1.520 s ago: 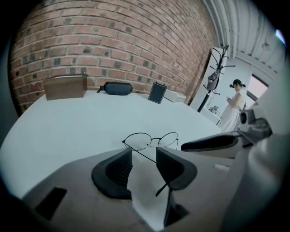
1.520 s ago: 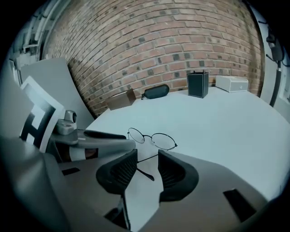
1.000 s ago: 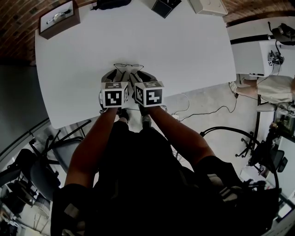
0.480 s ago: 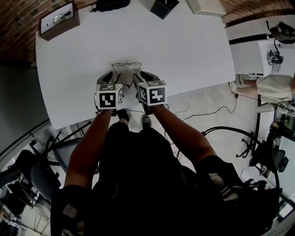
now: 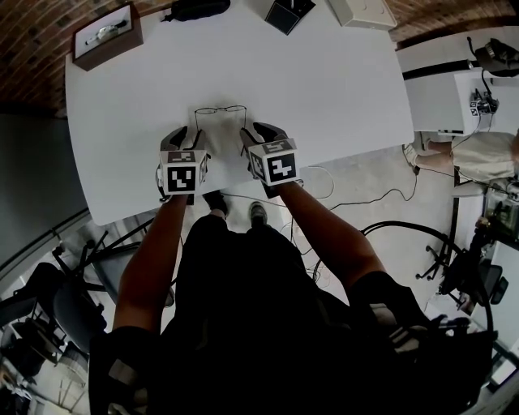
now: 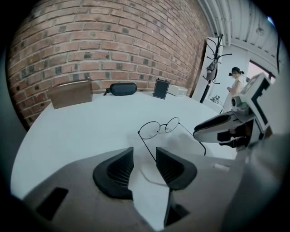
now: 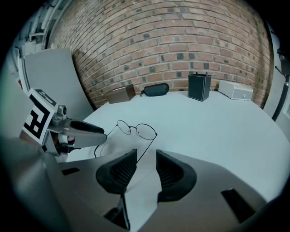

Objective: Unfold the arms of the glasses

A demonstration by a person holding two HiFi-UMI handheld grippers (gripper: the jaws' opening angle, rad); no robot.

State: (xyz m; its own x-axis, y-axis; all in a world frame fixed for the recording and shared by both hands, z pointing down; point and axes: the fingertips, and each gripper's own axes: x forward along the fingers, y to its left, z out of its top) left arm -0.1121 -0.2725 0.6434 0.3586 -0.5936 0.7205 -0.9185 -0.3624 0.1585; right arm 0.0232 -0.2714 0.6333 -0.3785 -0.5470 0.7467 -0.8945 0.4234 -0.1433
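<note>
Thin round wire glasses [image 5: 220,109] lie on the white table [image 5: 324,81], lenses away from me, both arms spread toward me. My left gripper [image 5: 185,139] stands at the end of the left arm. In the left gripper view that arm of the glasses [image 6: 158,128] runs into the gap of the left gripper [image 6: 145,156], whose pads stand apart from it. My right gripper [image 5: 259,134] is at the other arm. In the right gripper view the glasses [image 7: 136,130] send that arm between the jaws of the right gripper [image 7: 146,158], which is open as well.
Along the table's far edge stand a brown box [image 5: 104,34], a black glasses case [image 5: 197,8], a black box [image 5: 289,11] and a white box [image 5: 365,10]. The near table edge is just behind the grippers. Chairs and cables lie on the floor below.
The two grippers have moved apart, the left one to the left and toward me. The arms of the glasses have swung wider with them.
</note>
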